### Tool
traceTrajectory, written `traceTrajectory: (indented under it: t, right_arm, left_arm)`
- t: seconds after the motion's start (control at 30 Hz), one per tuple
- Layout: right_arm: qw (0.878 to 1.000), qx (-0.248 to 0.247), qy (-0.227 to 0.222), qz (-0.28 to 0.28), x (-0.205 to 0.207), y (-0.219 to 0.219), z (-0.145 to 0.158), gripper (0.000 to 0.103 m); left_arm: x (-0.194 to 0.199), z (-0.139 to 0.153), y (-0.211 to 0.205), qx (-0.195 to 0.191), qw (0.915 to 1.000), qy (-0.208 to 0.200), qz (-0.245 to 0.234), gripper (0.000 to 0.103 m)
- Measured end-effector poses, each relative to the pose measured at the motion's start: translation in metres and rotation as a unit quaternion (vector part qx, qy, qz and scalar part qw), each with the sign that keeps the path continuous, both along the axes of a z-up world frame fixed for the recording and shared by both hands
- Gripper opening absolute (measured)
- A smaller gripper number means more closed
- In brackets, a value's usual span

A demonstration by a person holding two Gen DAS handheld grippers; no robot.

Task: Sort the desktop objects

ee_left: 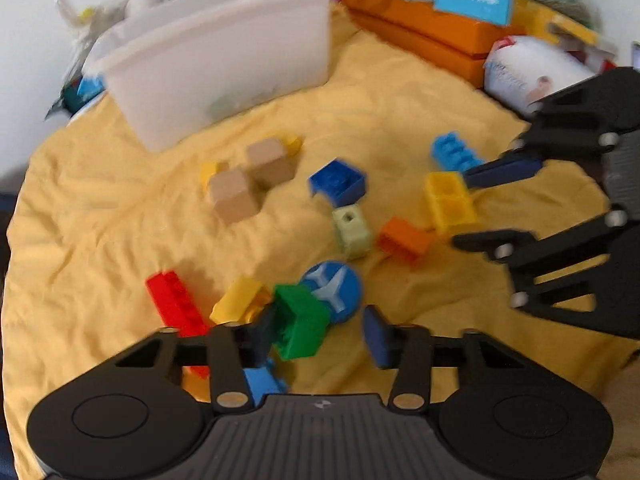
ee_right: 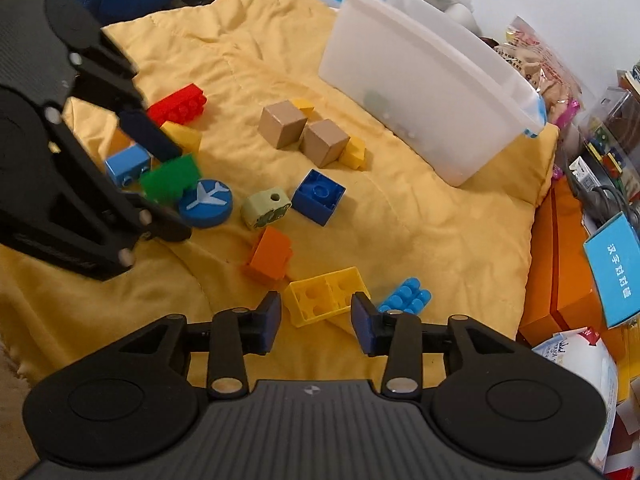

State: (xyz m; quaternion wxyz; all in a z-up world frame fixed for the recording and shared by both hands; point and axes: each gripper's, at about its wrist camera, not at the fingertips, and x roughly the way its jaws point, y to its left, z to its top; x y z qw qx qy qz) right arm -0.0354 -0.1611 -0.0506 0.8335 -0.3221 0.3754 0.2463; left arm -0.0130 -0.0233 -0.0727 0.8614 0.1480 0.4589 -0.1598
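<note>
Lying between the right hand-held gripper's (ee_right: pixel 316 322) spread fingers: yellow brick (ee_right: pixel 328 295).

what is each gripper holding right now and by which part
Nothing is held. The left gripper stands open around the green block; the right gripper is open over the yellow block.

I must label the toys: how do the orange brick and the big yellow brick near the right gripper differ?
The orange brick looks smaller and lies with its hollow side hidden; the yellow brick looks wider and lies with its open underside up, showing round holes. Both lie on the yellow cloth.
</note>
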Motion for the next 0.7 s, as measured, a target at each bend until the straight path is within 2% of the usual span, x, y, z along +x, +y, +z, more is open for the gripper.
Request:
traceTrajectory:
  t: [0.03, 0.07, 0.1, 0.13, 0.2, 0.3, 0.33, 0.4, 0.43, 0.53, 0.6, 0.67, 0.7]
  right_arm:
    - [1.0, 0.001, -0.002, -0.001, 0.0, 0.0, 0.0, 0.043]
    - [1.0, 0.001, -0.003, -0.002, -0.001, -0.001, 0.001, 0.043]
    - [1.0, 0.002, -0.004, -0.002, -0.002, -0.002, 0.001, 0.043]
    - [1.0, 0.002, -0.005, -0.002, -0.002, -0.003, 0.002, 0.042]
    - [1.0, 0.006, -0.007, -0.007, -0.003, -0.007, 0.004, 0.042]
    - [1.0, 0.023, -0.001, -0.013, -0.002, -0.014, 0.007, 0.042]
    - [0.999, 0.035, 0.005, -0.013, -0.001, -0.015, 0.007, 0.042]
    - [0.999, 0.039, 0.013, -0.007, 0.0, -0.013, 0.005, 0.041]
    - [0.999, 0.034, 0.008, 0.004, -0.001, -0.01, 0.004, 0.041]
    - [0.999, 0.003, -0.007, 0.035, -0.007, 0.001, -0.001, 0.039]
    - [0.999, -0.005, -0.004, 0.039, -0.007, 0.005, -0.006, 0.039]
    - [0.999, -0.019, -0.005, 0.043, -0.006, 0.009, -0.014, 0.03]
    - [0.999, -0.034, -0.009, 0.039, -0.005, 0.01, -0.017, 0.017]
  left_arm:
    - [0.0, 0.0, 0.006, -0.007, 0.9999, -0.002, 0.009, 0.03]
    - [0.001, 0.002, 0.013, -0.02, 0.9997, 0.008, 0.013, 0.03]
    - [0.001, 0.007, 0.024, -0.063, 0.9973, 0.034, 0.017, 0.03]
    - [-0.001, 0.013, 0.034, -0.118, 0.9914, 0.052, 0.021, 0.03]
    - [-0.008, 0.021, 0.044, -0.191, 0.9779, 0.082, 0.018, 0.03]
    - [-0.01, 0.012, 0.049, -0.255, 0.9583, 0.128, 0.013, 0.03]
    - [-0.007, 0.004, 0.051, -0.26, 0.9556, 0.137, 0.023, 0.031]
    - [-0.005, -0.005, 0.055, -0.248, 0.9581, 0.135, 0.049, 0.033]
    - [-0.007, -0.003, 0.056, -0.24, 0.961, 0.127, 0.052, 0.033]
    - [-0.02, 0.015, 0.053, -0.211, 0.974, 0.074, 0.037, 0.046]
    - [-0.025, 0.024, 0.049, -0.187, 0.9808, 0.048, 0.028, 0.046]
    - [-0.025, 0.029, 0.042, -0.165, 0.9854, 0.036, 0.019, 0.046]
    - [-0.025, 0.03, 0.039, -0.158, 0.9869, 0.033, 0.012, 0.046]
